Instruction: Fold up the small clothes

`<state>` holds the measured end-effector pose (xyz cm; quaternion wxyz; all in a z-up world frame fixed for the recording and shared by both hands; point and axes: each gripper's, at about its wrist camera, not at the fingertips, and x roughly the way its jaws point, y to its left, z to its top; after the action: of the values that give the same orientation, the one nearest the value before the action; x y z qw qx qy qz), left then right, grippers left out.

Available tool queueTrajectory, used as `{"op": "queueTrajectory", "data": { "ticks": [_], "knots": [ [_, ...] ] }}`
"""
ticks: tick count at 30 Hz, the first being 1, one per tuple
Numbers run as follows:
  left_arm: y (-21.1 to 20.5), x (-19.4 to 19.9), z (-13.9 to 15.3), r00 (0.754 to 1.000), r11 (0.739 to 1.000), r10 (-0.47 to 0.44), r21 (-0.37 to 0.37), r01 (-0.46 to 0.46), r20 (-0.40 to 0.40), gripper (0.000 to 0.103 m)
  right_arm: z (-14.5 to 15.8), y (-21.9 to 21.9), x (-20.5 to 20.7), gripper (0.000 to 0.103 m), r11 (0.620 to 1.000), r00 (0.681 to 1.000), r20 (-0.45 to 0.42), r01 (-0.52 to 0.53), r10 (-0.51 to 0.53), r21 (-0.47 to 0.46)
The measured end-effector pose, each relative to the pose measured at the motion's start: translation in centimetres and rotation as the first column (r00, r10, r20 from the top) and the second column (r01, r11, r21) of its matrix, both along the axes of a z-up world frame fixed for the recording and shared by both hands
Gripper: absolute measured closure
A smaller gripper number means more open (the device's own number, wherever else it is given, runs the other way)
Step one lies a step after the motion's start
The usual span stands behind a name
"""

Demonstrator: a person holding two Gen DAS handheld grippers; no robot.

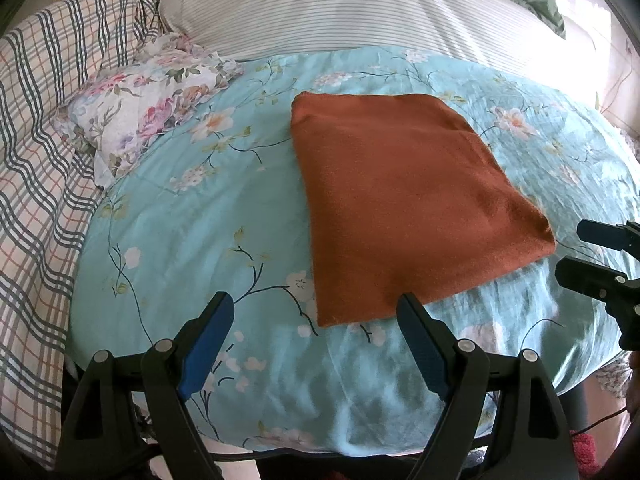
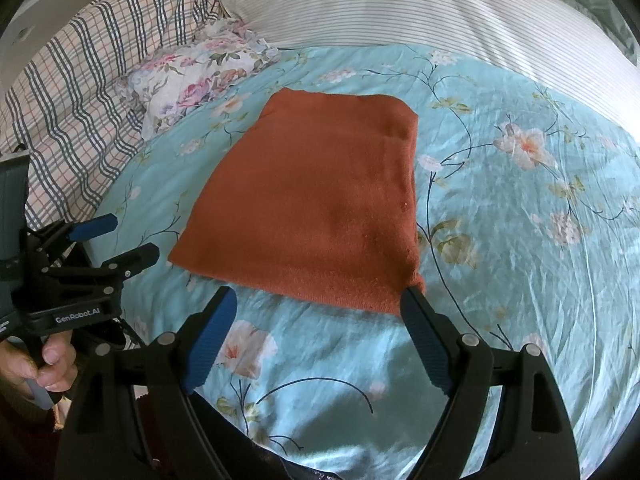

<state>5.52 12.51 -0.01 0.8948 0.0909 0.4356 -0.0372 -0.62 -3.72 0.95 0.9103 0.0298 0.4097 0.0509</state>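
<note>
A rust-orange garment [image 1: 404,196] lies folded into a flat rectangle on the light-blue floral bedspread [image 1: 192,240]; it also shows in the right wrist view [image 2: 320,208]. My left gripper [image 1: 316,304] is open and empty, just short of the garment's near edge. It appears at the left of the right wrist view [image 2: 130,236]. My right gripper [image 2: 316,296] is open and empty, its right fingertip [image 2: 412,300] at the garment's near corner. It appears at the right of the left wrist view [image 1: 572,250].
A floral pillow [image 1: 144,100] lies at the back left of the bedspread. A plaid quilt [image 1: 44,152] is bunched along the left. A striped white pillow [image 1: 340,4] runs across the back. A hand [image 2: 36,364] holds the left gripper's handle.
</note>
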Motion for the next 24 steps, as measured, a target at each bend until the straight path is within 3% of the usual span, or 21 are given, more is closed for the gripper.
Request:
{"op": "queueTrajectory", "data": {
  "ticks": [24],
  "knots": [
    [-0.04,-0.52,0.19,1.0,1.0,-0.001,0.004,0.001,0.015,0.019,0.08,-0.12,-0.1,0.018,1.0,1.0,-0.001,-0.005,0.005,0.002]
  ]
}}
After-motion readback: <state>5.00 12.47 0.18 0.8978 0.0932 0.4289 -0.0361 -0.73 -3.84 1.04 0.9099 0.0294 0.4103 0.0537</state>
